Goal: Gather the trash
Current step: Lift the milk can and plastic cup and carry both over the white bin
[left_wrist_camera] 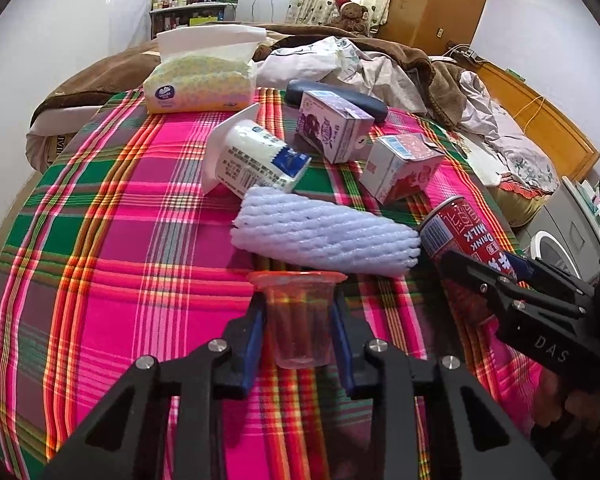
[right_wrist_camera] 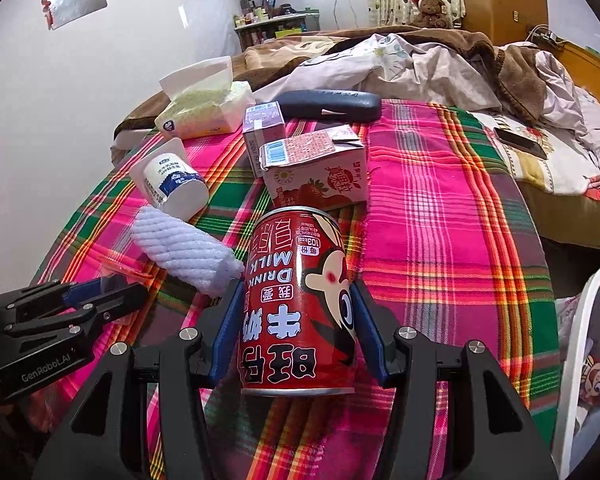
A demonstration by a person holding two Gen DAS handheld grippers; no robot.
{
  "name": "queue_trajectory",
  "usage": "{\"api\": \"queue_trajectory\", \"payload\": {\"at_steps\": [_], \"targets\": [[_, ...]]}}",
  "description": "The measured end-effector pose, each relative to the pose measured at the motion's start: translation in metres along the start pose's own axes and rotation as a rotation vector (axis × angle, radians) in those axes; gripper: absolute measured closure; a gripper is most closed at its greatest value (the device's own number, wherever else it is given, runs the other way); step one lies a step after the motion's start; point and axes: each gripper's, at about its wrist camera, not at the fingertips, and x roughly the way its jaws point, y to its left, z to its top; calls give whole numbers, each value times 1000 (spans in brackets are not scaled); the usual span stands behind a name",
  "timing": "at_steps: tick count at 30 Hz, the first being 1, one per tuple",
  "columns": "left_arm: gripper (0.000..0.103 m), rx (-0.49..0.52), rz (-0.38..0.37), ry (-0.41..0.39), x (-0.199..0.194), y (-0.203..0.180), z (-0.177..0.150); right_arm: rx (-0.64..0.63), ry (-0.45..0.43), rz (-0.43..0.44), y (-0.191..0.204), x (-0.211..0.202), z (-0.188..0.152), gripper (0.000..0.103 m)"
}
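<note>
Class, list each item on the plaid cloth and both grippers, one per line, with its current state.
left gripper: shut on clear plastic cup
clear plastic cup: upright, empty, held
right gripper: shut on red milk can
red milk can: held, label upside down
yogurt cup: lying on its side
foam sleeve: lying flat
purple carton: tipped over
strawberry carton: lying down, top flap open
tissue pack: opened, tissue sticking up

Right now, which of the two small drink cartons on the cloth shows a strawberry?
The white-and-pink carton nearest the red can; the purple carton behind shows none.
</note>
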Motion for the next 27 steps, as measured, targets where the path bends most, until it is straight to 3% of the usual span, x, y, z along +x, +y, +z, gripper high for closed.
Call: {"api": "queue_trajectory", "payload": {"at_steps": [16,27], "targets": [[70,59,-18,-37,-24,-40,-3,44,-45,-19,-23,-27,-10,49],[70,128,-62,-55,-33,-88,-5,105,-91,-46,-56,-55,-19,49]]}}
